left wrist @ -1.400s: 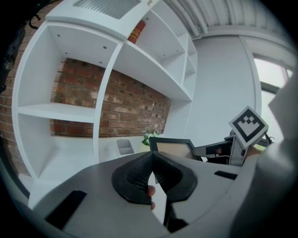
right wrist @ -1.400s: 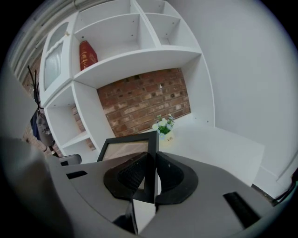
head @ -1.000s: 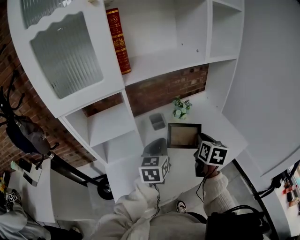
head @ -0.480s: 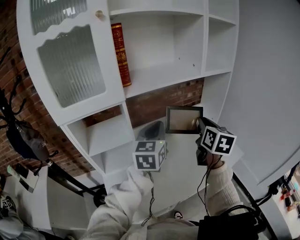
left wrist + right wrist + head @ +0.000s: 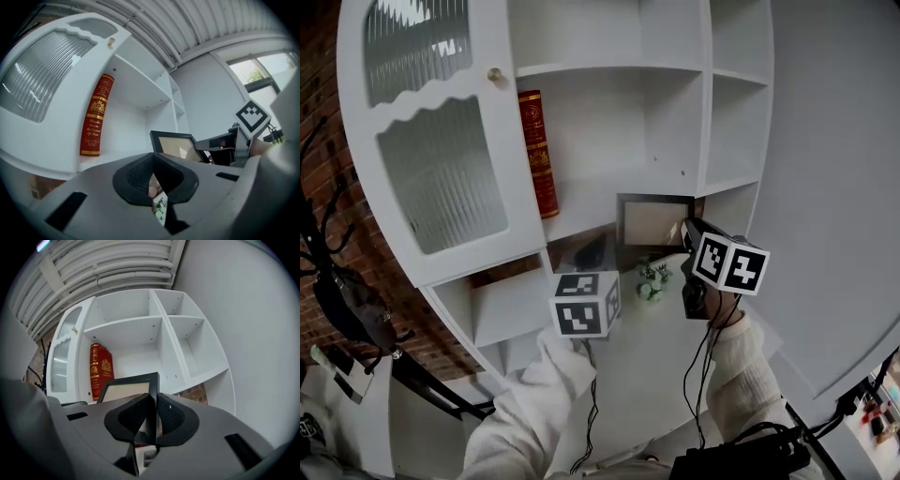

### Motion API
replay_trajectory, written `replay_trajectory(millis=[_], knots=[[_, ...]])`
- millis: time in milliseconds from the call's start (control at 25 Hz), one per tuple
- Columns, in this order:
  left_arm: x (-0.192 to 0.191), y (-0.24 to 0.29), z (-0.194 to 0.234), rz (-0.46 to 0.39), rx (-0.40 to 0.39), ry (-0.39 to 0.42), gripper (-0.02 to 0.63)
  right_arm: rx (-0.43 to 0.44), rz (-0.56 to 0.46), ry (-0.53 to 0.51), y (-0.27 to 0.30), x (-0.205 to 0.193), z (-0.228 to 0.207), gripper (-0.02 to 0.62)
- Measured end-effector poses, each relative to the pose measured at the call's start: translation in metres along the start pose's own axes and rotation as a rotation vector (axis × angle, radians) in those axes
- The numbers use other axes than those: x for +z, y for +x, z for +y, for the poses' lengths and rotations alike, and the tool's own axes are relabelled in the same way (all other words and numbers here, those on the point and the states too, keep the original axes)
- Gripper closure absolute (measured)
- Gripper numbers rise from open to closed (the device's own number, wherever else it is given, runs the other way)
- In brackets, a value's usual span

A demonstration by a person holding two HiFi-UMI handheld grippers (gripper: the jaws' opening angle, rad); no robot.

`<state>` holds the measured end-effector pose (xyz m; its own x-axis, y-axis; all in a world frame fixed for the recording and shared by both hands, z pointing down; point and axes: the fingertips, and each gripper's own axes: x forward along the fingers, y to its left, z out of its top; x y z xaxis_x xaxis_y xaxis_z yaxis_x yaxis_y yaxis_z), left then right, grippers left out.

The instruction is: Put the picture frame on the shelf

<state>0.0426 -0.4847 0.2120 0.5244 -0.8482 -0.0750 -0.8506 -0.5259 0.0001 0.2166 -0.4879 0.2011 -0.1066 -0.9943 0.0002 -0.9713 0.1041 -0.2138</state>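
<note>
Picture frame (image 5: 654, 220) hangs upright in the air, just in front of the front edge of the shelf (image 5: 586, 199) that carries the red book (image 5: 536, 150); it's to the book's right & apart from it, not set on the board; pale face toward the person. Right gripper (image 5: 687, 230) is clamped on the frame's right side bar, one pad on each face. Left gripper (image 5: 592, 251) hangs low-left of the frame, apart from it; jaws nearly together w/ only a thin slit, nothing held. Below the frame a small flower sprig (image 5: 652, 281) stands on the white lower surface (image 5: 642, 342). Ribbed-glass door (image 5: 441, 178) closes the unit's left side; brick wall (image 5: 319, 112) beyond its left edge.
</note>
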Motion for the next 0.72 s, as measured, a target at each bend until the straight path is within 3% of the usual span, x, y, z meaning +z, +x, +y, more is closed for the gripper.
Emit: replay_trajectory(millis=[360,720], knots=[[0.03,0.034,0.02,-0.032,0.066,0.006,0.598,0.071,0.003,0.024,0.059,0.032,0.012,0.52],[0.036,0.068,0.044,0.021,0.138,-0.005,0.598,0.102,0.086,0.026,0.125,0.04,0.026,0.52]])
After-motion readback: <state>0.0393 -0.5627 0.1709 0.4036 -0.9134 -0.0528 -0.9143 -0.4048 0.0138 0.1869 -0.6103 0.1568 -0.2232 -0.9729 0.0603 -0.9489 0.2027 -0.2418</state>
